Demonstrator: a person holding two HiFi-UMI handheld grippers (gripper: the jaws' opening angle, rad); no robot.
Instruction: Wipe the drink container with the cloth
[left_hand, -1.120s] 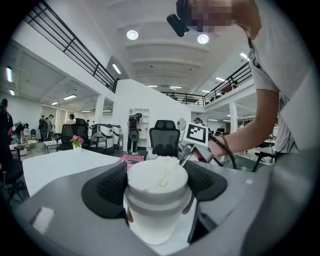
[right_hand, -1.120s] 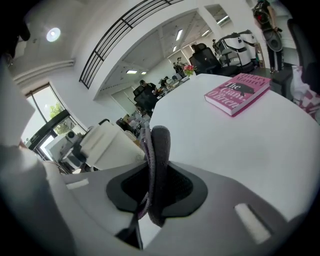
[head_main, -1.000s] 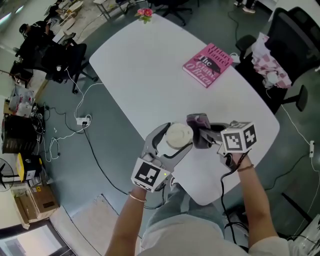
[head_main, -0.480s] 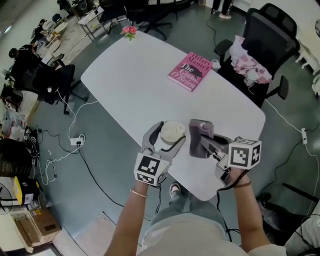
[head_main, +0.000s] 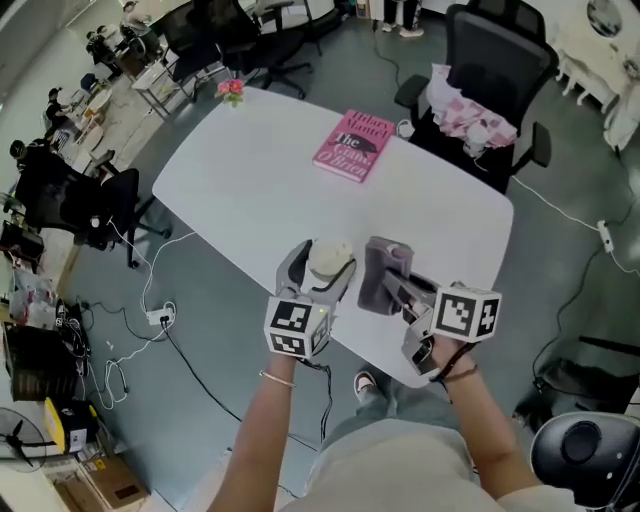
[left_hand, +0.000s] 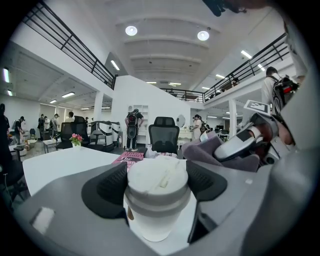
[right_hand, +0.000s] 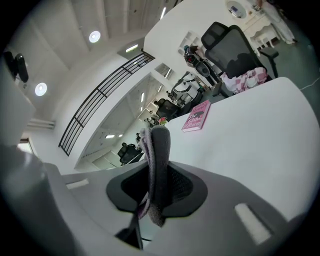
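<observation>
A white paper cup with a white lid (head_main: 327, 259) (left_hand: 156, 199) is clamped between the jaws of my left gripper (head_main: 322, 268) (left_hand: 156, 184), held above the near edge of the white table (head_main: 270, 170). My right gripper (head_main: 388, 285) (right_hand: 156, 189) is shut on a folded grey-purple cloth (head_main: 384, 268) (right_hand: 156, 170). The cloth hangs just right of the cup with a small gap between them. In the left gripper view the cloth (left_hand: 209, 151) and the right gripper (left_hand: 246, 142) show to the right of the cup.
A pink book (head_main: 354, 145) (right_hand: 196, 116) lies near the table's far edge. A small pot of pink flowers (head_main: 231, 89) stands at the far left corner. A black office chair (head_main: 487, 70) with pink-white fabric stands beyond the table. Cables cross the floor at the left.
Both grippers with cup and cloth have stayed close together. The head view has swung, so the table and grippers sit a little further left and higher in frame.
</observation>
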